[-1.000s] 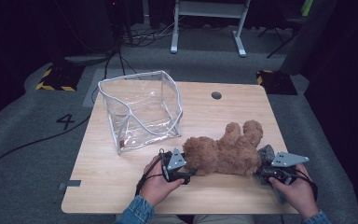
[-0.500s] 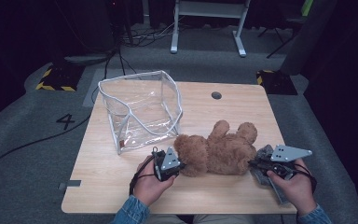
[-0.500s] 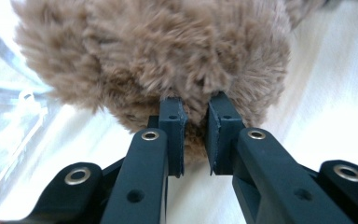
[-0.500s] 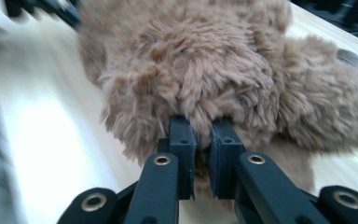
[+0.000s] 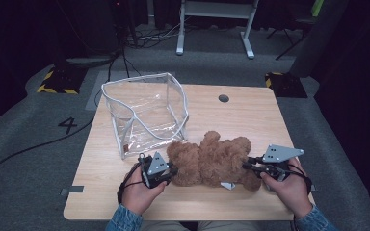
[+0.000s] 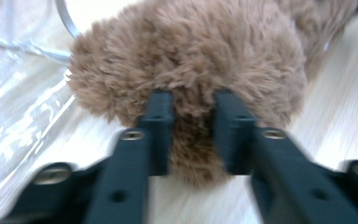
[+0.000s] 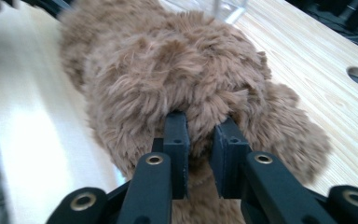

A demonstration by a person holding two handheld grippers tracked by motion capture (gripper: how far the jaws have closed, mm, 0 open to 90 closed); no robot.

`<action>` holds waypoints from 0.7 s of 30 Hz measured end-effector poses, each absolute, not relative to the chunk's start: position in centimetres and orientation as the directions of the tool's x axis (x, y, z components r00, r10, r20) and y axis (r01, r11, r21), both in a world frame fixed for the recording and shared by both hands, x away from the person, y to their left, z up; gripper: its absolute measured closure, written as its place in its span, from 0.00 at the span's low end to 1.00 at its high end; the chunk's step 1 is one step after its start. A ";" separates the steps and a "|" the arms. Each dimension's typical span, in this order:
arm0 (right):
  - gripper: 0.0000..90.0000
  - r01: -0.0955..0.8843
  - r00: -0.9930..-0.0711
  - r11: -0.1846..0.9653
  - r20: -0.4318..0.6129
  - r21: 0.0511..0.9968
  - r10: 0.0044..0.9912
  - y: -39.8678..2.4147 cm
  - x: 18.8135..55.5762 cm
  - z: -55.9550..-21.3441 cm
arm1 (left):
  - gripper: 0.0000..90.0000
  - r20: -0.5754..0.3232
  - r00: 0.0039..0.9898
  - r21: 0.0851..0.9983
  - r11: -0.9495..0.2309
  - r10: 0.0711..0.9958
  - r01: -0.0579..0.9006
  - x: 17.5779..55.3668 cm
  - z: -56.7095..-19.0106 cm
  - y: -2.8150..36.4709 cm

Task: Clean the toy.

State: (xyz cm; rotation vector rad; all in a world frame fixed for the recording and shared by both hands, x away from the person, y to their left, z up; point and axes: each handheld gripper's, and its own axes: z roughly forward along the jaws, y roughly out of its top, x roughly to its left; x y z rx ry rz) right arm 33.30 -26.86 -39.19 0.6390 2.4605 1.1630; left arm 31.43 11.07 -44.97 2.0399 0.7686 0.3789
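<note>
Left tool: pinching the teddy bear's fur, jaws just eased slightly.
Right tool: pinching fur at its other end.
Change: bear shifted toward the clear bag, now touching it; loading likely next.

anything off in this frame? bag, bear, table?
One thing: the clear bag sits skewed to the table edges, walls creased and leaning, its near corner touching or just short of the teddy bear. The bear lies on its side, fur pinched by the left gripper and right gripper. No spills or damage.
</note>
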 end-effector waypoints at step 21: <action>0.32 0.542 -0.591 0.528 -0.150 0.654 0.793 -35.7 35.5 -44.6 | 0.58 -0.113 0.804 0.843 -0.372 0.584 0.389 31.3 -45.0 9.5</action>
